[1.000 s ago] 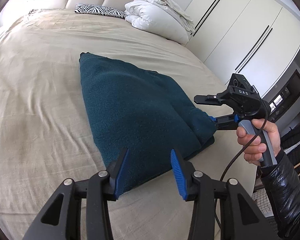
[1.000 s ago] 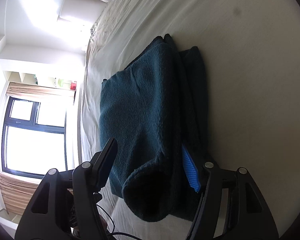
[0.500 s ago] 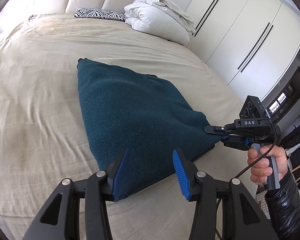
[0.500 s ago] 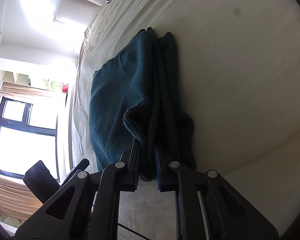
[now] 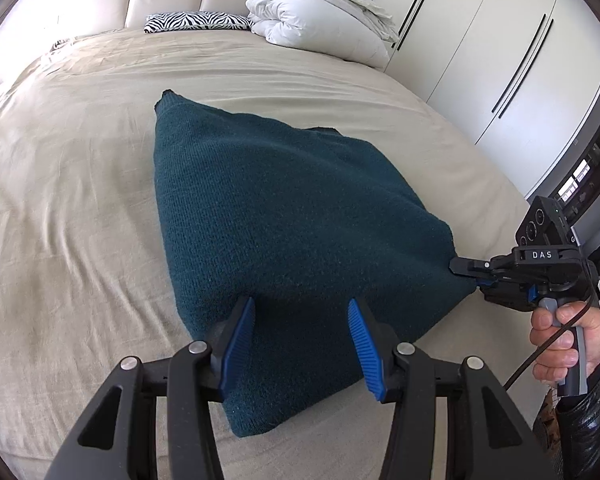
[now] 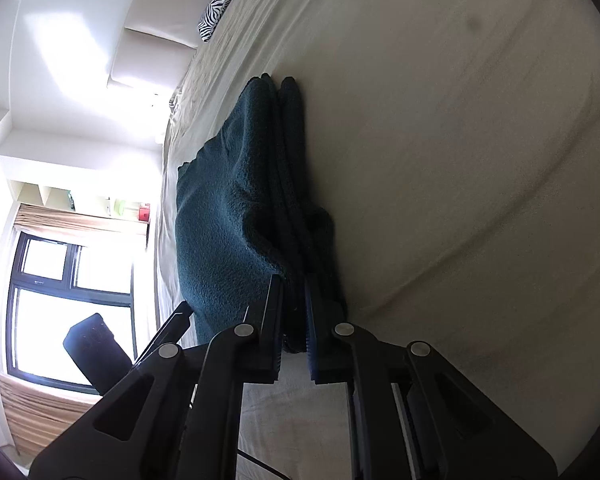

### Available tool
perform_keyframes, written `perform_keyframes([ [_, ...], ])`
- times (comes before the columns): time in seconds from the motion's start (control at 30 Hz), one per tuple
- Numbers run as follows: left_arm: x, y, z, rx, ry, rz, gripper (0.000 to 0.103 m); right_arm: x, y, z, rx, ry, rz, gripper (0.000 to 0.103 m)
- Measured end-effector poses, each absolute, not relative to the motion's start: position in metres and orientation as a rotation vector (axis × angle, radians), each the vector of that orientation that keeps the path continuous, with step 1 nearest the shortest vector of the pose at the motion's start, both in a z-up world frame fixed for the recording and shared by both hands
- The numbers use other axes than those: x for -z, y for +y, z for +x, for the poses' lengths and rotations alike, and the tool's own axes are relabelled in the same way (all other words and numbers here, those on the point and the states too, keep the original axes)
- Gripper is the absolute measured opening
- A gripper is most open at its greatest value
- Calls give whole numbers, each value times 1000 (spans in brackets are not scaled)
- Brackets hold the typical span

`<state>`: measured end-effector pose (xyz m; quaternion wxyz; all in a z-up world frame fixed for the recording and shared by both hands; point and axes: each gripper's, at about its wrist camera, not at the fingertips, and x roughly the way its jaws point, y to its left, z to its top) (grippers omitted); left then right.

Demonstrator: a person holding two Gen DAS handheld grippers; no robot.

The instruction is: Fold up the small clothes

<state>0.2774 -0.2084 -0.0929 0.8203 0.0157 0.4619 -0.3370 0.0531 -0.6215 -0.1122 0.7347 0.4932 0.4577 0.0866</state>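
A dark teal knitted garment lies folded in layers on the beige bed sheet. My left gripper is open, its blue pads held just above the garment's near edge, holding nothing. My right gripper is shut on the garment's right corner, held by a hand in a black sleeve. In the right wrist view the right gripper pinches the stacked layers of the garment at their edge; the view is rolled sideways.
A white folded duvet and a zebra-print pillow lie at the head of the bed. White wardrobe doors stand to the right. A window and shelves show in the right wrist view.
My right gripper has shut on the garment's right corner and pulled it outward to the right. My left gripper has stayed open and moved slightly forward over the near edge.
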Motion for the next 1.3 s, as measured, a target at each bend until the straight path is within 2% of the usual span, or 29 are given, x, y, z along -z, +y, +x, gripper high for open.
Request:
perform_keyframes([
  [0.17, 110, -211, 279, 711, 1015, 60, 52, 135, -641, 50, -168, 1009, 1129, 7],
  [0.3, 105, -205, 277, 714, 1023, 36, 52, 121, -635, 51, -137, 1044, 1047, 11],
  [0.4, 91, -196, 273, 708, 968, 16, 52, 93, -633, 42, -63, 1063, 956, 20],
  [0.5, 79, -191, 280, 697, 921, -17, 52, 47, -625, 39, 32, 996, 795, 22],
  [0.57, 75, -191, 287, 688, 910, -29, 52, 28, -615, 44, -70, 918, 819, 22],
  [0.7, 79, -206, 302, 669, 926, 19, 52, 25, -569, 87, -281, 930, 809, 22],
  [0.77, 91, -209, 312, 662, 966, 30, 52, 45, -555, 107, -289, 972, 814, 22],
  [0.83, 97, -209, 316, 669, 972, 7, 51, 73, -559, 123, -206, 1018, 828, 17],
  [0.9, 98, -207, 316, 674, 969, -16, 51, 93, -577, 121, -197, 965, 898, 0],
  [1.0, 99, -210, 314, 671, 954, 10, 52, 104, -596, 111, -225, 889, 1018, 0],
  [1.17, 83, -207, 307, 660, 925, 3, 53, 89, -590, 117, -181, 880, 954, 0],
  [1.2, 79, -206, 309, 654, 909, -2, 53, 80, -590, 117, -170, 859, 944, 5],
  [1.3, 72, -206, 319, 638, 868, -16, 53, 54, -584, 129, -193, 832, 888, 6],
])
